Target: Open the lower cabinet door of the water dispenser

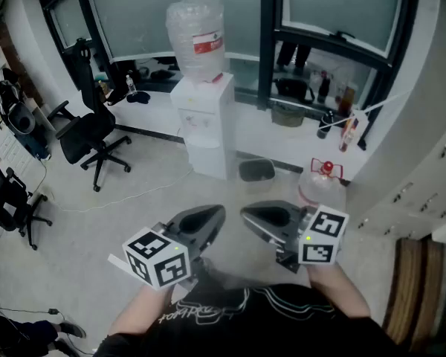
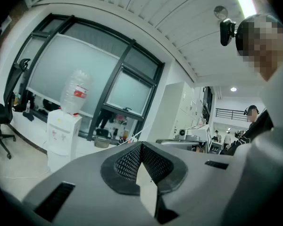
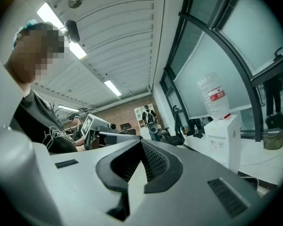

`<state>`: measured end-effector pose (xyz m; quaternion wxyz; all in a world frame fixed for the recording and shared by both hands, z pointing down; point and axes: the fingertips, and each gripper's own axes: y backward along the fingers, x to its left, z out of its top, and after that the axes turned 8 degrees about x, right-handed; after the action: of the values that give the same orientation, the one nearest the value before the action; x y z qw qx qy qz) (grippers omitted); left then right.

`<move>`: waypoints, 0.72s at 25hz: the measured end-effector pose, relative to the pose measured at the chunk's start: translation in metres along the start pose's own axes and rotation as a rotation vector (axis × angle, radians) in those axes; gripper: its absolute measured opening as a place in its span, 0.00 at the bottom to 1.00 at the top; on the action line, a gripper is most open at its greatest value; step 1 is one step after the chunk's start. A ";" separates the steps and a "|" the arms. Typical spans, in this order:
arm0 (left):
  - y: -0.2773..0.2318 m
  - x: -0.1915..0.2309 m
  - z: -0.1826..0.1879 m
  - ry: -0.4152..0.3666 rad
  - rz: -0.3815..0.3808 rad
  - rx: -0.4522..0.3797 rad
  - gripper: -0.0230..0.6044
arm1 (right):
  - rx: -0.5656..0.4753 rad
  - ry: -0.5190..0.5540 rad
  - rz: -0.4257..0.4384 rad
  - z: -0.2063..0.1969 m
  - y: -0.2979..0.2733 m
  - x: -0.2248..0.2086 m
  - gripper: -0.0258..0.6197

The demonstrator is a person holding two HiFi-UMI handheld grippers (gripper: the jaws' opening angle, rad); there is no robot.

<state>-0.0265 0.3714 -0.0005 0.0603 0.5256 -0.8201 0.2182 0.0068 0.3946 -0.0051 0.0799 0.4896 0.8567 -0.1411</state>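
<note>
The white water dispenser point(image 1: 204, 121) stands against the far window wall with a clear bottle point(image 1: 197, 34) on top. Its lower cabinet door point(image 1: 207, 161) looks closed. Both grippers are held near the person's chest, well short of the dispenser. My left gripper point(image 1: 215, 214) is shut with nothing in it, and so is my right gripper point(image 1: 247, 215). In the left gripper view the shut left gripper point(image 2: 141, 144) has the dispenser point(image 2: 61, 138) far off to its left. In the right gripper view the shut right gripper point(image 3: 142, 141) has the dispenser point(image 3: 225, 140) far off to its right.
A black office chair point(image 1: 95, 134) stands left of the dispenser, another point(image 1: 11, 199) at the far left. A grey bin point(image 1: 256, 171) and a spare water bottle with a red cap point(image 1: 323, 184) sit on the floor to its right. Lockers point(image 1: 424, 192) line the right wall.
</note>
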 end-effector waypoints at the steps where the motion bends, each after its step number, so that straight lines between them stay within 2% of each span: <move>1: -0.001 -0.004 -0.001 -0.005 0.000 -0.001 0.04 | 0.000 0.001 -0.002 -0.001 0.003 0.001 0.06; 8: -0.012 -0.015 -0.005 0.002 -0.006 0.008 0.04 | 0.001 -0.020 -0.012 -0.010 0.018 -0.002 0.06; 12: -0.028 -0.008 -0.003 0.005 -0.017 0.016 0.04 | 0.018 -0.059 -0.018 -0.013 0.018 -0.019 0.06; 18: -0.060 0.013 -0.007 0.039 -0.055 0.038 0.04 | 0.032 -0.088 -0.085 -0.019 0.021 -0.055 0.06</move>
<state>0.0198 0.3422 0.0274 0.0724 0.5446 -0.7997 0.2423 0.0529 0.3665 0.0248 0.1036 0.4471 0.8701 -0.1797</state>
